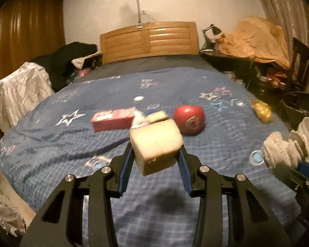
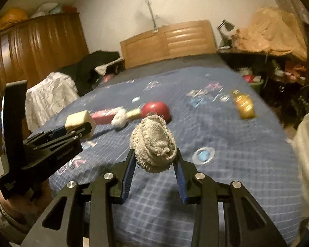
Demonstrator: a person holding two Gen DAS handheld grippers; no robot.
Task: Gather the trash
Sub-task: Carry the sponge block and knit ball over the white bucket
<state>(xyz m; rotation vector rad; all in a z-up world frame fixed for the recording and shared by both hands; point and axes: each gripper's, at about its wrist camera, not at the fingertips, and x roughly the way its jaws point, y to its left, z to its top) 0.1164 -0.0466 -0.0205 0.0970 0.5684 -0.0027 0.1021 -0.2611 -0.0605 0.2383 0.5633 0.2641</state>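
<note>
A pale yellow sponge block point(image 1: 157, 146) hangs above the blue bedspread point(image 1: 51, 142), and my left gripper point(image 1: 156, 154) is shut on it. In the right wrist view the same sponge point(image 2: 78, 120) shows at the left in that gripper point(image 2: 76, 130). My right gripper point(image 2: 154, 158) is shut on a bunched cream knitted cloth point(image 2: 154, 146); in the left wrist view this cloth point(image 1: 278, 151) appears at the right edge. On the bed lie a red box point(image 1: 111, 119), a red round container point(image 1: 189, 119), a yellow bottle point(image 1: 261, 110) and a small white-and-green piece point(image 2: 125, 117).
A wooden headboard point(image 1: 148, 41) stands at the far end of the bed. A white bin point(image 2: 308, 150) stands to the right of the bed, by a cluttered dark desk point(image 1: 237, 60). A white crumpled cover point(image 1: 20, 92) and dark clothes point(image 1: 72, 59) are on the left.
</note>
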